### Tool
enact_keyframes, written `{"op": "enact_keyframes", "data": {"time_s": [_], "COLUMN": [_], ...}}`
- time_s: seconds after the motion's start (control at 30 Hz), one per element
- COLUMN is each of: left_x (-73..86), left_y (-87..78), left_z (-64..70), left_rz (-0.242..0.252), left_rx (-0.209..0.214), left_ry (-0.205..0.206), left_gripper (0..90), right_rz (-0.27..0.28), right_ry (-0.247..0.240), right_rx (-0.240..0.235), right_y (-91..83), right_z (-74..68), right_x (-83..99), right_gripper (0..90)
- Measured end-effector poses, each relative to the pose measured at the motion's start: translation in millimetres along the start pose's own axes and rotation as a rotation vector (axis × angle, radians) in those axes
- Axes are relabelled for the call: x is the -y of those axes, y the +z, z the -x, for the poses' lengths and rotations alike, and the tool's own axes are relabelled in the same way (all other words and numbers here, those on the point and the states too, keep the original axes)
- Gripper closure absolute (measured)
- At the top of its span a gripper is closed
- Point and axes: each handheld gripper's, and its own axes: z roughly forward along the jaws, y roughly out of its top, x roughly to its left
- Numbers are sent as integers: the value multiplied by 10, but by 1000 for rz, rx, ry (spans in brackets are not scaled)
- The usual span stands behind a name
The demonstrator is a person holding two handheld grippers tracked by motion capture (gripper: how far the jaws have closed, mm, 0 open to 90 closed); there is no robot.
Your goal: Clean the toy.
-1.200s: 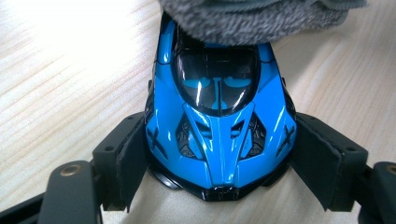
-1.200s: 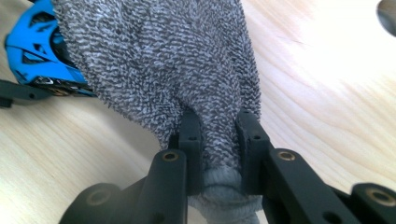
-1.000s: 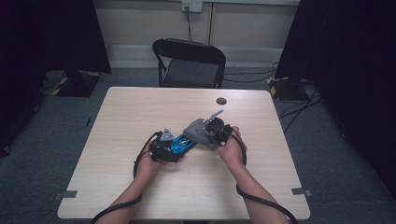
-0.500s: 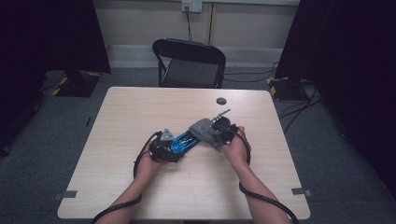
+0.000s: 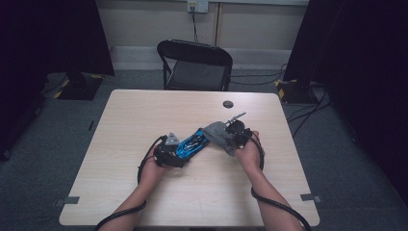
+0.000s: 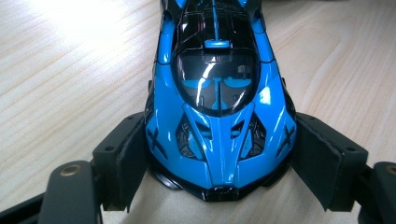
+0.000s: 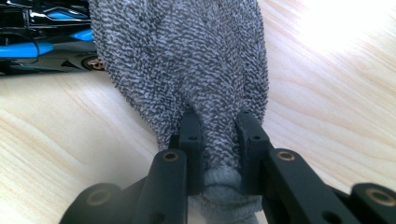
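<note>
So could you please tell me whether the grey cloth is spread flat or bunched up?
Bunched. The grey cloth gathers into a narrow neck pinched in the right gripper, then fans out toward the blue car.

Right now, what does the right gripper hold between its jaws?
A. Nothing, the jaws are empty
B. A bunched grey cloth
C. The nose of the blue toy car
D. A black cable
B. In the right gripper view the right gripper has its jaws closed on a bunched grey cloth, which spreads out toward the blue toy car; the car itself sits between the jaws of the left gripper.
</note>
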Motion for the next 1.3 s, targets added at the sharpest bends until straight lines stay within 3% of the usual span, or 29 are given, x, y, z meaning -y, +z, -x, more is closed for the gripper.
{"op": "enact_keyframes", "data": {"time_s": [0.37,0.6,0.97,1.3], "left_x": [0,0,1,2], "left_y": [0,0,0,0], "left_z": [1,1,1,2], "left_rz": [0,0,1,1], "left_rx": [0,0,0,-1], "left_ry": [-1,-1,-1,-2], "left_gripper": [235,235,235,235], "right_rz": [21,53,110,130], "right_ry": [61,78,3,-68], "right_rx": [15,0,-44,-80], "right_y": [-127,-229,-378,-430], "right_z": [231,268,31,-198], "right_x": [134,127,-16,-73], "right_gripper": [758,759,758,758]}}
